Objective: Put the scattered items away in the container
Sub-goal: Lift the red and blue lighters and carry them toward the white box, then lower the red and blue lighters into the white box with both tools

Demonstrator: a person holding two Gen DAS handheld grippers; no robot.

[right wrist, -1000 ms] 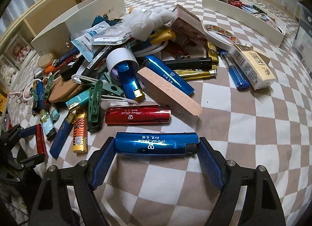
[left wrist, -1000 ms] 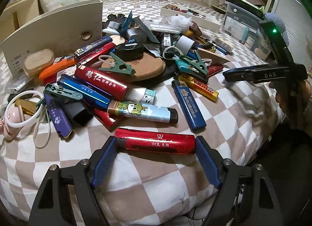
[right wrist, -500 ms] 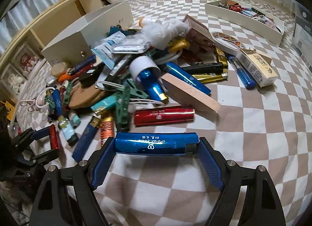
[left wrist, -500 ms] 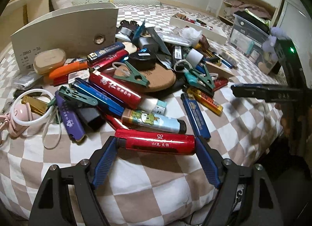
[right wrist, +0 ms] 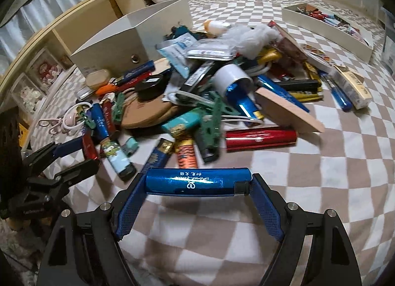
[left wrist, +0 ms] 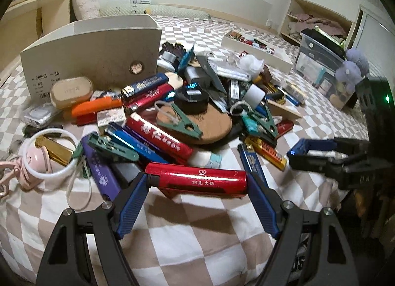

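Lighters fill both grippers: the red lighter (left wrist: 197, 179) lies crosswise, clamped end to end in the left gripper (left wrist: 197, 182), the blue lighter (right wrist: 197, 181) likewise in the right gripper (right wrist: 198, 184), with the white box (left wrist: 98, 46) upper left, nearer the left.

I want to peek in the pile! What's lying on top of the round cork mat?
On the cork mat lie a green clothes peg and a round black tin. More clutter overlaps its far edge, so whatever sits beneath the mat stays hidden.
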